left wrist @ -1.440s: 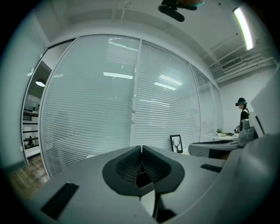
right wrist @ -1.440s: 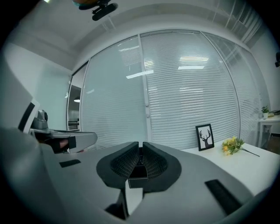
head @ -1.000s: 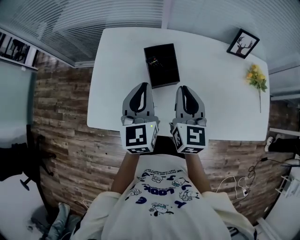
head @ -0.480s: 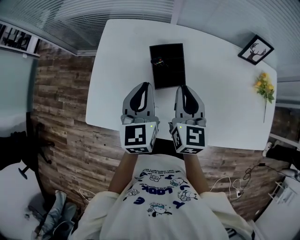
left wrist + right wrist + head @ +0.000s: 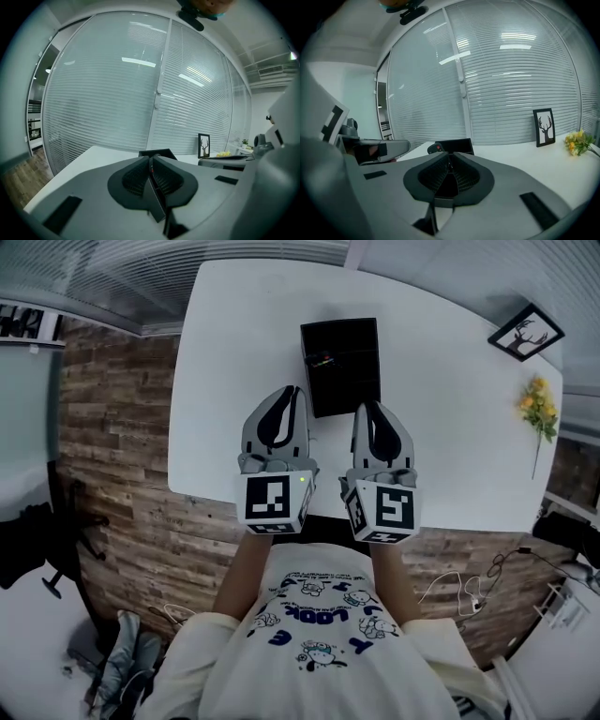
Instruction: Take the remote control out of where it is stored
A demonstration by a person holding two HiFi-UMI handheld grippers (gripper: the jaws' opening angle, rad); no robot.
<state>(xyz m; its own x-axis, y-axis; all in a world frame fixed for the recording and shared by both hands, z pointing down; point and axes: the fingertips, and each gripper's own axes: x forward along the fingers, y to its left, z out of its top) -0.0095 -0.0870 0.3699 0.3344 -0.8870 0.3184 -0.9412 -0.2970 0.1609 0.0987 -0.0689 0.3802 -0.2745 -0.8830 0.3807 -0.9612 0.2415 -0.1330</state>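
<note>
A person's 2 grey handheld tools hover side by side over the near edge of a white rectangular table [image 5: 450, 427]; the left tool [image 5: 293, 390] has its jaws pressed together on nothing, and the right tool [image 5: 367, 407] likewise has its jaws closed and empty; just beyond their tips stands an open black rectangular box [image 5: 361, 381], where the dark remote control [image 5: 322, 359] with coloured buttons lies near the left wall; a black-framed deer picture [image 5: 526, 332] and a sprig of yellow flowers [image 5: 537, 409] sit well apart at the table's right.
</note>
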